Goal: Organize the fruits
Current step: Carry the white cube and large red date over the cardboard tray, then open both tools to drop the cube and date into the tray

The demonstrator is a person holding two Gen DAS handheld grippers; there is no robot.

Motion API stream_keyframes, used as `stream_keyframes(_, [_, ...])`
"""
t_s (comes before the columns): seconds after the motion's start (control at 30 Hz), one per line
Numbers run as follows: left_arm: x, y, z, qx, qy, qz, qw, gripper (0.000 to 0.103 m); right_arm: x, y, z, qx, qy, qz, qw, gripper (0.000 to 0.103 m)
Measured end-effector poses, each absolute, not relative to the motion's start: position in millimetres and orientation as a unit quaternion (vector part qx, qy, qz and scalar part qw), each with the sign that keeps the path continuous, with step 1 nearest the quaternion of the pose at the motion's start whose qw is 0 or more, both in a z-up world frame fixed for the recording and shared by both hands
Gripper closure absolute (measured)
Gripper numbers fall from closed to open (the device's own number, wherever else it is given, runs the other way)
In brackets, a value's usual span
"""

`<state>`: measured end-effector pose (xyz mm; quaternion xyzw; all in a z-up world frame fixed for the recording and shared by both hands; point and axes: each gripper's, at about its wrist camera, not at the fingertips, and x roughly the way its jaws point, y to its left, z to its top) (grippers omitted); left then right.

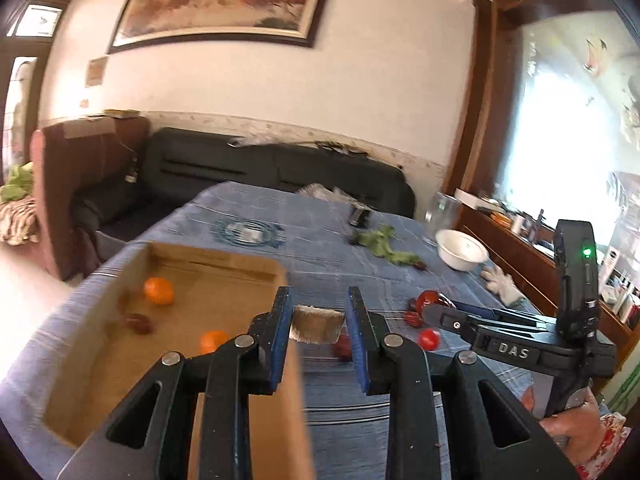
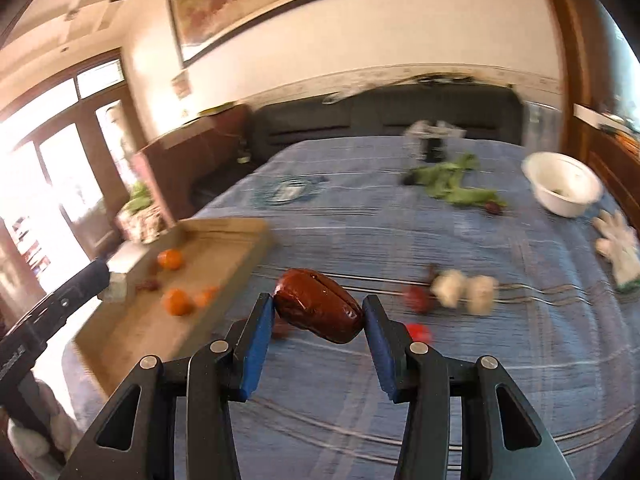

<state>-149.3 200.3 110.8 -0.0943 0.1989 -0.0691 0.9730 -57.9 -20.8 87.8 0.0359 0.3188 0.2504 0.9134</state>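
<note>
Left gripper (image 1: 318,320): clamped on pale block (image 1: 316,323) (cardboard box (image 1: 224,272) just beyond) | Right gripper (image 2: 319,312): clamped on glossy brown fruit (image 2: 318,310)

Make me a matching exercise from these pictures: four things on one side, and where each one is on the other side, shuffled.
Things:
1. date
2. tangerines
3. white bowl
4. pale block

Places:
A. inside the cardboard box
B. between the right tongs
C. between the left tongs
D. on the blue cloth, far right

Pairs: 1-B, 2-A, 3-D, 4-C
</note>
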Motion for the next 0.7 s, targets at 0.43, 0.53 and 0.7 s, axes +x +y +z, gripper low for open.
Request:
stream_keyframes(0.43, [-110,313,80,-0.121,0.318,0.061,0.938,0.077,-54,123,63,-0.010,0.385,0.375,0.843,0.052])
stream_keyframes(0.53, [-102,318,69,-0.125,0.343,0.066,0.929,0.077,-50,140,49,-0.022,0.405,0.379,0.832,0.052])
stream_keyframes(0.7, [-83,319,52,-0.120,0.388,0.071,0.911,0.077,-46,155,32,-0.055,0.422,0.370,0.826,0.052])
